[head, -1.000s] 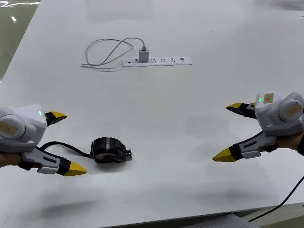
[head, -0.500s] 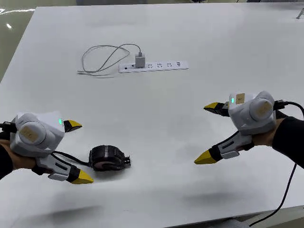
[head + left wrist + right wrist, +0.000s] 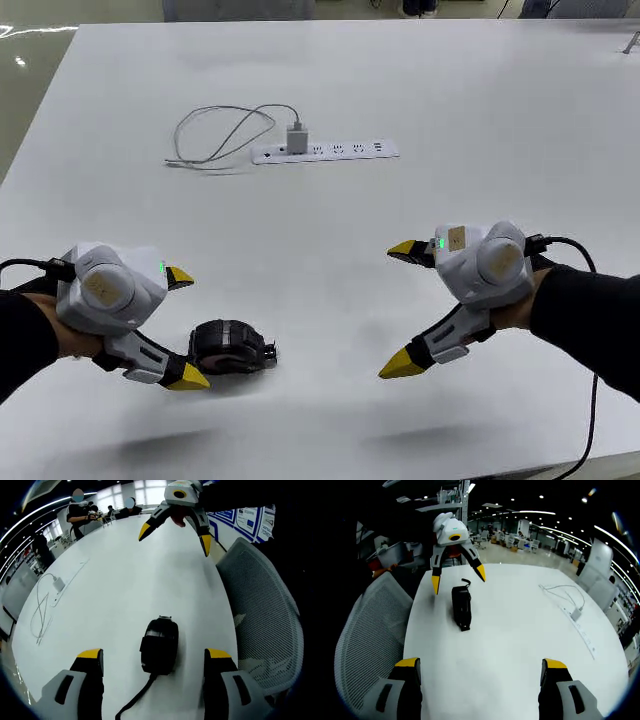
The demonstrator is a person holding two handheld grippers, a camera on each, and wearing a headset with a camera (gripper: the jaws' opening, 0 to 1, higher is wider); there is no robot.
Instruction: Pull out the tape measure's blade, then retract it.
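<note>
Head view: a white worktop [image 3: 330, 90] with a black tape measure [image 3: 232, 346] lying near its front edge, on the person's left. The left gripper [image 3: 187, 327] hangs just behind the tape, its yellow-tipped jaws spread wide, one to each side of the tape's rear end; the lower tip sits just beside the case, though I cannot tell whether it touches. In the left gripper view the tape lies between the two jaws and a little ahead of them, with clear worktop on both sides, and its black strap [image 3: 135, 702] trails back toward the camera. No blade is drawn out (the case lies closed, its nose pointing toward the other gripper). The right gripper [image 3: 398, 308] is well apart from the tape, over bare worktop on the right, its jaws also wide and holding nothing. Farther back lies a white power strip [image 3: 325, 151] with a charger [image 3: 297, 138] plugged in and a looped cable [image 3: 215, 130] beside it.
</note>
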